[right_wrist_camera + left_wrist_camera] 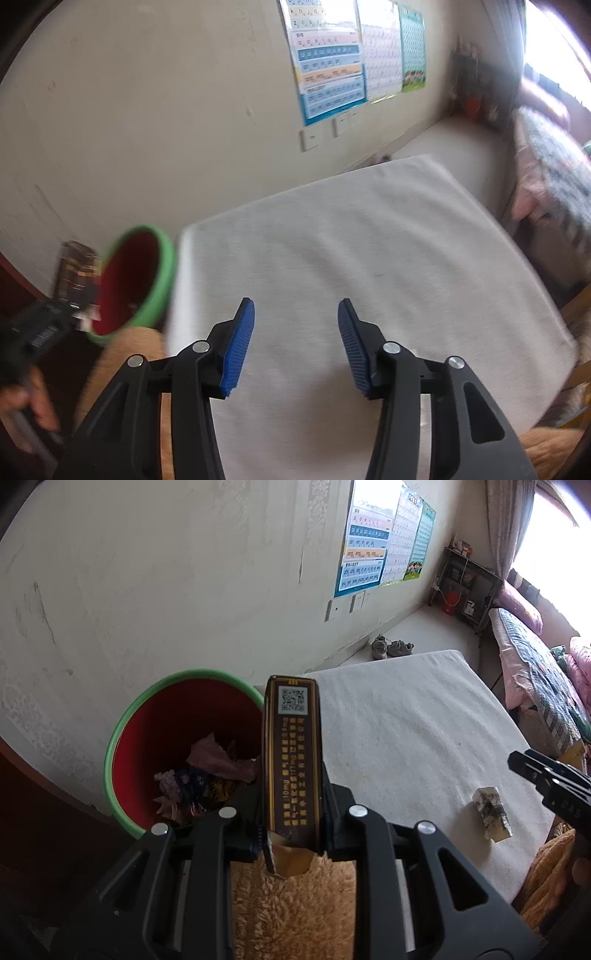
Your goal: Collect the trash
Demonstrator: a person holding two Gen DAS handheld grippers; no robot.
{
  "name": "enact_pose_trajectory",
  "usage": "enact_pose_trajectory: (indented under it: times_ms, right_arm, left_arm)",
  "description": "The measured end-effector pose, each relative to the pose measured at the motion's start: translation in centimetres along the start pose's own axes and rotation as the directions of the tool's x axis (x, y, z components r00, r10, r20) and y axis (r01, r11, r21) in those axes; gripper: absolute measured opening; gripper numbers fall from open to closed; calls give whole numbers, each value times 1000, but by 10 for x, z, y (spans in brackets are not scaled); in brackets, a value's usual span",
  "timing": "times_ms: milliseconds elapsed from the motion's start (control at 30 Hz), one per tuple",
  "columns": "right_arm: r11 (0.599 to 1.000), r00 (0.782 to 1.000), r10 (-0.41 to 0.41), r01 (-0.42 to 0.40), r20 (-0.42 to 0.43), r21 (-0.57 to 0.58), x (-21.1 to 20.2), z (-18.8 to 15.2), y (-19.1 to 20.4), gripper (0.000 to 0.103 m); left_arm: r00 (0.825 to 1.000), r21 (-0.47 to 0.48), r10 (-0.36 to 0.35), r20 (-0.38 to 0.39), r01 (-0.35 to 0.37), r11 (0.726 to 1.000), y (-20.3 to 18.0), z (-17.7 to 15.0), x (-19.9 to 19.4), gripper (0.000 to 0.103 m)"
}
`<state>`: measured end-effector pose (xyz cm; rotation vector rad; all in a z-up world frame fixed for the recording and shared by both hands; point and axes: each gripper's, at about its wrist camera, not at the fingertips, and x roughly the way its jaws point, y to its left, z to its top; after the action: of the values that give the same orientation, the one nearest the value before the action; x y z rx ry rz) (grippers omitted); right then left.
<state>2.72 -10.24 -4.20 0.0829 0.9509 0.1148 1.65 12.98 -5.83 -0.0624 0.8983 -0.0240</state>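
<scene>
We have the red bin with the green rim at the left, on the floor against the wall and just off the left edge of the white padded surface. It already holds some crumpled wrappers, so part of the collecting looks done.

Our left gripper is clamped on a tall brown carton, which stands upright between the jaws. In the left wrist view the carton's top overlaps the bin's right rim, so we judge it close to the drop but not yet over the opening.

Further right, a small crumpled pale packet lies near the right edge of the white surface; that piece is left to pick up.

Our right gripper hangs over the white surface with its blue pads apart and nothing between them. The left view shows it near the packet, not touching it.
</scene>
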Motion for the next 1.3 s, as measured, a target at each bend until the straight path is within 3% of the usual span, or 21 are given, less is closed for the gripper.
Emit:
enact_pose_trajectory:
  times_ms: [200,367,467,533,600,633,700,1000,1300]
  right_arm:
    - [973,988,-84,110,-133,202,21,-31,-84,56]
    - [947,974,-44,111,-222,300,37,-58,-116,58]
    - [965,973,-12,72,-232,253,47,-57,-102,68]
    - [978,970,4,47,-245,201,55,-57,-90,68]
    - [987,964,10,32,-267,155,64,-61,-78,60]
    - [990,960,8,32,-280,141,67,-64,-72,48]
    - [991,960,6,31,-279,131,68,-68,-64,38]
    - [991,983,27,-1,-184,136,37,-59,-63,38]
    - [989,988,111,-99,-111,109,23,-24,-22,38]
  left_arm:
    - [1000,-10,-23,-12,23,1000,-1,-2,2,23]
    - [999,20,-36,-24,36,999,-14,-5,5,23]
    - [999,34,-40,-27,40,999,-19,-6,5,23]
    - [999,43,-36,-23,37,998,-21,-5,3,23]
    - [999,45,-33,-18,33,998,-21,-4,2,23]
    - [1000,46,-29,-13,29,999,-20,-3,0,23]
    - [1000,45,-22,-6,23,999,-17,-2,-1,23]
    - [1000,32,-14,-4,14,999,-13,-1,-2,23]
    - [1000,16,3,-1,-3,1000,-5,1,-1,23]
